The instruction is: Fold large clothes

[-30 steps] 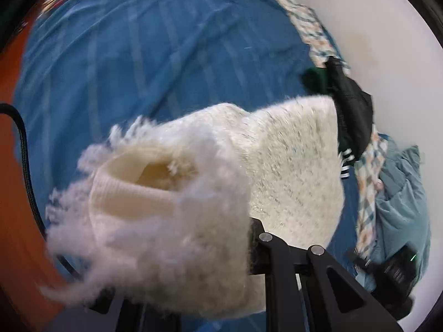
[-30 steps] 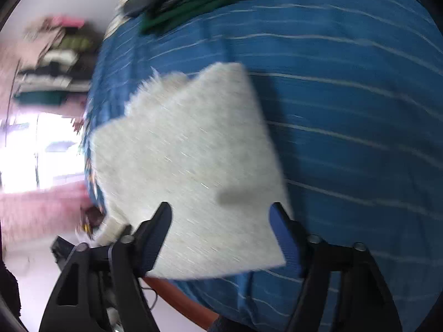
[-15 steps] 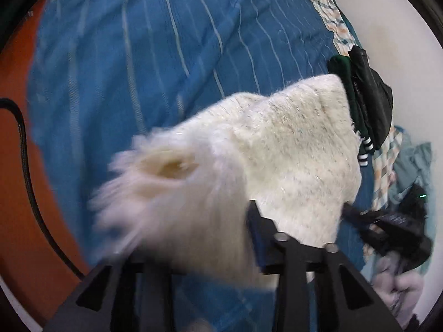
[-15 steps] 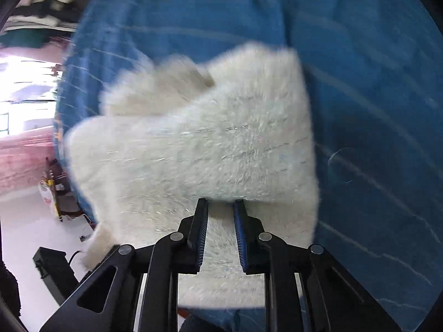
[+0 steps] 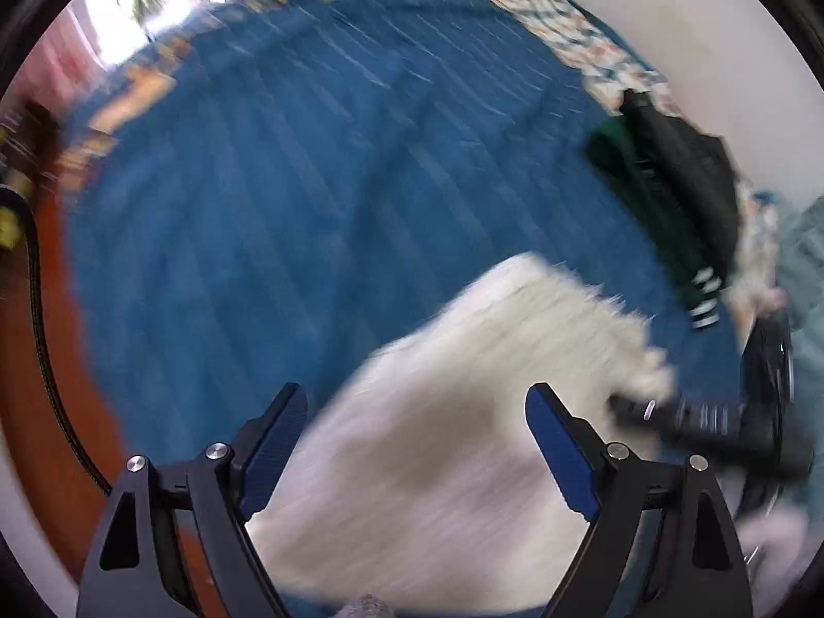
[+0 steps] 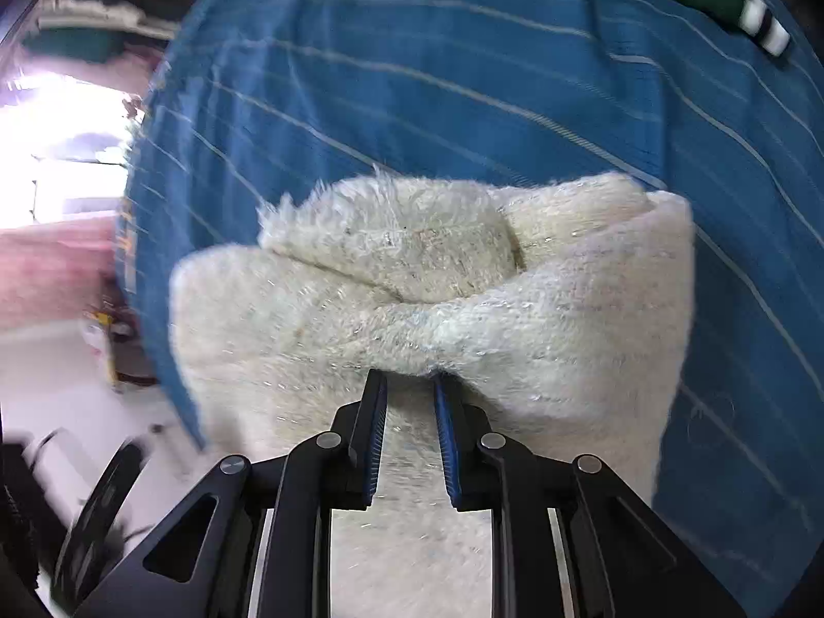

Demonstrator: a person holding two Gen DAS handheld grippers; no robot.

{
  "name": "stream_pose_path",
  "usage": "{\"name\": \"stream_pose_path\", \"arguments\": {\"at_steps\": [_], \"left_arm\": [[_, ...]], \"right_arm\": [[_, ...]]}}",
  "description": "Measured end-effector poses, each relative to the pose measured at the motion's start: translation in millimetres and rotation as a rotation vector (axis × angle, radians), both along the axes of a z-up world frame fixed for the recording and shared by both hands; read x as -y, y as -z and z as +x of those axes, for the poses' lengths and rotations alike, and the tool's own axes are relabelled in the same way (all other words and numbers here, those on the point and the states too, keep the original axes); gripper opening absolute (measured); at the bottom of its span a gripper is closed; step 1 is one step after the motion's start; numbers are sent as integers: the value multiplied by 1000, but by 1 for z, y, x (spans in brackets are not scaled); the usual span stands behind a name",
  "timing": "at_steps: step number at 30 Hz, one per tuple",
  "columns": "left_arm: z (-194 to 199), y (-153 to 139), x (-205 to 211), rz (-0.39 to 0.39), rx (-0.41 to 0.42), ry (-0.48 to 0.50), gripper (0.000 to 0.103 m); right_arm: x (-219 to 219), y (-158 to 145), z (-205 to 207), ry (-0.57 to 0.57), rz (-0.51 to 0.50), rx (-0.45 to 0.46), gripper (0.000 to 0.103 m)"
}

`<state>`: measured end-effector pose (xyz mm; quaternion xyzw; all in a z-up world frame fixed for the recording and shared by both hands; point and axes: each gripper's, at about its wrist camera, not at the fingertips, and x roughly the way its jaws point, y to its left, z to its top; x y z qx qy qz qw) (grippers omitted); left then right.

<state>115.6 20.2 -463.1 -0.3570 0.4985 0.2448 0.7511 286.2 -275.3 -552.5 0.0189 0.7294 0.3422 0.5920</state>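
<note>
A fluffy cream-white sweater [image 6: 463,298] lies folded on a blue striped bedspread [image 6: 463,77]. My right gripper [image 6: 409,386] is shut on the sweater's near edge, bunching the fabric between its blue pads. In the left wrist view the sweater [image 5: 453,438] is blurred by motion and lies below my left gripper [image 5: 414,407], which is wide open and holds nothing. The other gripper's black body [image 5: 721,422] shows at the sweater's right end.
A dark green and black garment pile [image 5: 669,180] with white stripes lies at the bed's far right, next to a checked cloth [image 5: 582,41] and a teal garment [image 5: 808,268]. An orange bed edge [image 5: 51,386] with a black cable is on the left.
My left gripper has let go of the fluffy sweater end and opened wide. My right gripper stays shut on the sweater's edge and the fold has bunched up.
</note>
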Motion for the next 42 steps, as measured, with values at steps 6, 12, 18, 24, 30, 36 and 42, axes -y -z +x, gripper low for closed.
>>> {"name": "stream_pose_path", "arguments": {"at_steps": [6, 12, 18, 24, 30, 36, 42], "left_arm": [[43, 4, -9, 11, 27, 151, 86], [52, 25, -12, -85, 54, 278, 86], [82, 54, 6, -39, -3, 383, 81], [69, 49, -4, 35, -2, 334, 16], [59, 63, -8, 17, 18, 302, 16], [53, 73, -16, -16, 33, 255, 19], [50, 70, -22, -50, 26, 227, 26]], "right_arm": [[102, -42, 6, 155, 93, 74, 56], [172, -4, 5, 239, -63, 59, 56], [200, 26, 2, 346, -75, -12, 56], [180, 30, 3, 338, -48, -4, 56], [144, 2, 9, 251, 47, 35, 56], [89, 8, 10, 110, 114, -30, 55], [55, 43, 17, 61, -10, -51, 57]]}}
